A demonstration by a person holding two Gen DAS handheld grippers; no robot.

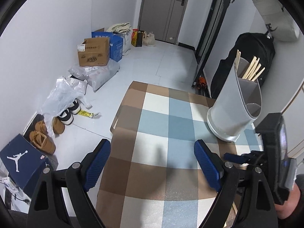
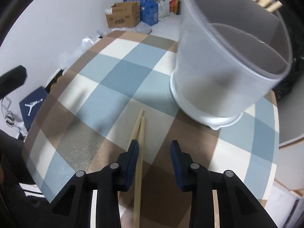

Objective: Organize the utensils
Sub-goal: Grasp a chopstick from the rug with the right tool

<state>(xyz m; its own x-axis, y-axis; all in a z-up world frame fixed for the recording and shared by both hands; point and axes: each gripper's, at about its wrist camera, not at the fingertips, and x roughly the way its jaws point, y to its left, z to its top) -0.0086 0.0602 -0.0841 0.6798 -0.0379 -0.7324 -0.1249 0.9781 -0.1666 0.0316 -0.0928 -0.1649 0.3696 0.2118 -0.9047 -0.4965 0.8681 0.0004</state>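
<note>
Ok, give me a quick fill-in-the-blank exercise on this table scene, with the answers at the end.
1. The wooden chopsticks lie on the checked ____.
2. More chopsticks stand in the grey ____.
3. Nothing is between the fingers of the ____ gripper.
4. The right gripper has its pads either side of the ____ on the table.

Missing words: tablecloth; holder; left; chopsticks

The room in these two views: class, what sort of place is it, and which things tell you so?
Probably a lived-in home, likely an entrance area. Shoes and cardboard boxes sit along the wall near a door, while a checked tablecloth carries a chopstick holder.
</note>
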